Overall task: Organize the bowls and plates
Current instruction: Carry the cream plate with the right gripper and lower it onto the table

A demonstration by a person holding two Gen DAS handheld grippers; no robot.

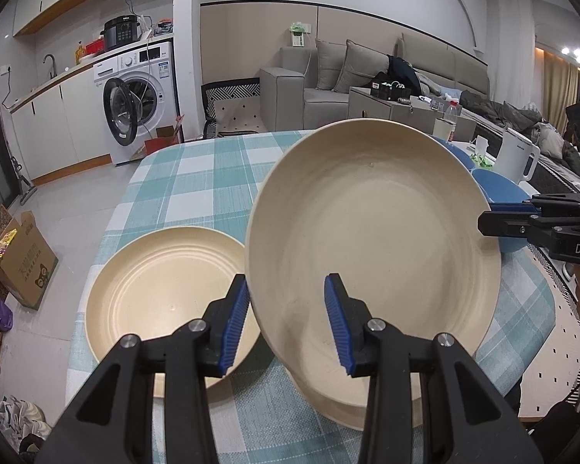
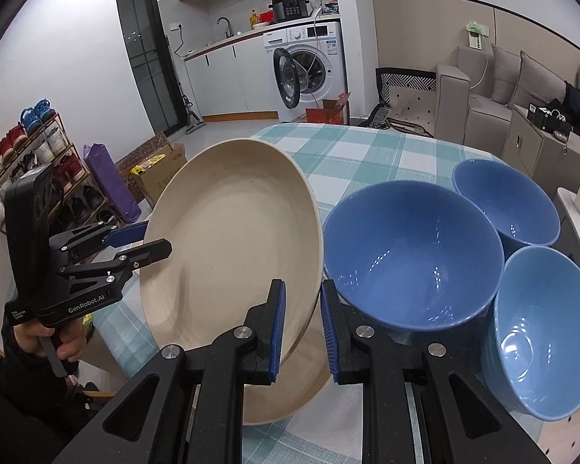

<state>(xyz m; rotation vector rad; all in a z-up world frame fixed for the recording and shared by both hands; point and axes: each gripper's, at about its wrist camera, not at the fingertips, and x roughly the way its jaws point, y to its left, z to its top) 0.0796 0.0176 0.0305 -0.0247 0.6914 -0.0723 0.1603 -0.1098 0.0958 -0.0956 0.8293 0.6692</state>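
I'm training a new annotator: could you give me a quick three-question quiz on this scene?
1. How many blue bowls stand on the table?
2. True or false: the raised beige plate is held by the right gripper alone.
3. Where does the left gripper grip that plate? A) its rim B) its centre C) nowhere
Key: 1. Three. 2. False, both grippers clamp it. 3. A.

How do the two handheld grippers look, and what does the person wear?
Both the left gripper and right gripper are black, with ribbed blue pads and silver pivot bolts. White "GenRobot.AI" lettering marks the left one. A dark sleeve shows.
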